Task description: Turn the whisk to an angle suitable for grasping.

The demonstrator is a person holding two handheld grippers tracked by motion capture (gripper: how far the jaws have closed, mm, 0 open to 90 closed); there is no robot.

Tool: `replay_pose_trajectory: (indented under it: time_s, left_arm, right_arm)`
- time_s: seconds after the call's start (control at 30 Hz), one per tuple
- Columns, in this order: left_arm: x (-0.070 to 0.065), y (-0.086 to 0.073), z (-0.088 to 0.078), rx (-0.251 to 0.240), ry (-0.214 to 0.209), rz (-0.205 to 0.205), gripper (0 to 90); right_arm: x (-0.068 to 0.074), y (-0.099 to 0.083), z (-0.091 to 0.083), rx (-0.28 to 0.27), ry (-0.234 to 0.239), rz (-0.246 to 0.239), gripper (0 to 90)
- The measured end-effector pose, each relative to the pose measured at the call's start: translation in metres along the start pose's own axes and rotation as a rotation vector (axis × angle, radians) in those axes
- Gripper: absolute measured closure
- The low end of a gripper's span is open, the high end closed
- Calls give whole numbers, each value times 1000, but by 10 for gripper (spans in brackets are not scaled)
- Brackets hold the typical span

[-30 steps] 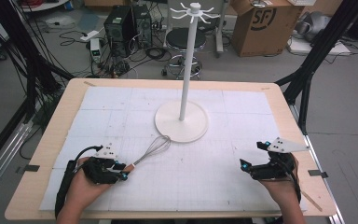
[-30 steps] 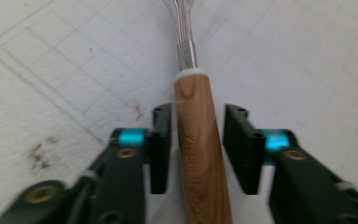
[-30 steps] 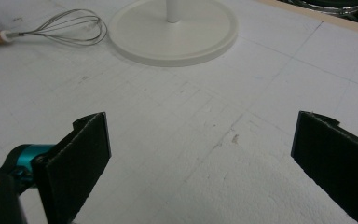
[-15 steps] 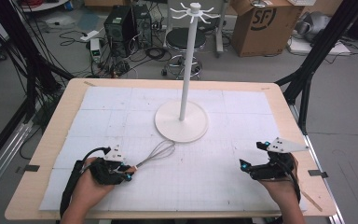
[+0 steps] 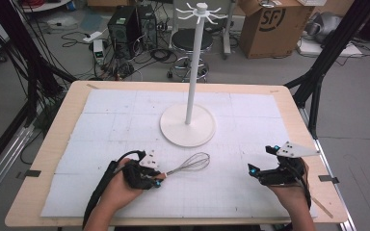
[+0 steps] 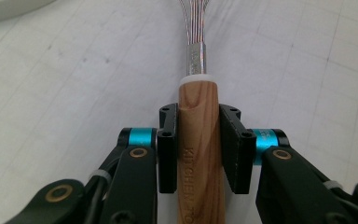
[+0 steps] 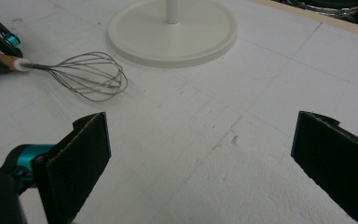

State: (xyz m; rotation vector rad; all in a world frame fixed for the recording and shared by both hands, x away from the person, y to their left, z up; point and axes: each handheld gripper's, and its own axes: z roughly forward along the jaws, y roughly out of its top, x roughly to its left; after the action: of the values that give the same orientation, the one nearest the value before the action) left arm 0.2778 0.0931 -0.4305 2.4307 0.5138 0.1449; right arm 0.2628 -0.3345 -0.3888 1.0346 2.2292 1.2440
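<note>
Wooden-handled whisk (image 5: pixel 189 164), one, clamped in left hand-held gripper (image 5: pixel 158 176); right hand-held gripper (image 5: pixel 253 169) wide, empty; one stand (image 5: pixel 189 126)

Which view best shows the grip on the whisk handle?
The left gripper view: the wooden handle sits squarely between both jaws of the left gripper, pads pressed on each side. The high view shows the whisk small, the grip hidden by the hand. The right gripper view shows the wire loops and only the handle's tip.

One camera looks down on the whole table (image 5: pixel 67 125) from high up. Two ride low, very close. All three see the whisk (image 5: pixel 189 164).
</note>
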Motion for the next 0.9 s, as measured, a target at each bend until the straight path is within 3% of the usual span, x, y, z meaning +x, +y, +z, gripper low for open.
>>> replay_pose_trajectory:
  time_s: [0.13,0.23,0.37,0.57,0.67,0.77,0.9]
  left_arm:
    - [-1,7,5,11,-39,4,663]
    - [-2,4,0,3,-40,-15,535]
    - [0,-11,-15,-37,-34,-55,501]
    - [1,-41,-29,-23,-13,-111,521]
    - [-1,-45,-31,-29,-17,-101,641]
    - [-4,-38,-28,3,6,-46,702]
    - [-9,-29,-21,-2,-6,-19,700]
  right_arm:
    - [0,0,1,6,6,-2,35]
    - [0,-1,3,5,6,1,35]
    - [0,-2,4,11,11,-1,35]
    - [0,-2,5,16,15,2,35]
    - [-1,-1,4,10,11,0,35]
    - [0,0,4,9,11,-3,35]
    - [1,0,3,8,13,2,35]
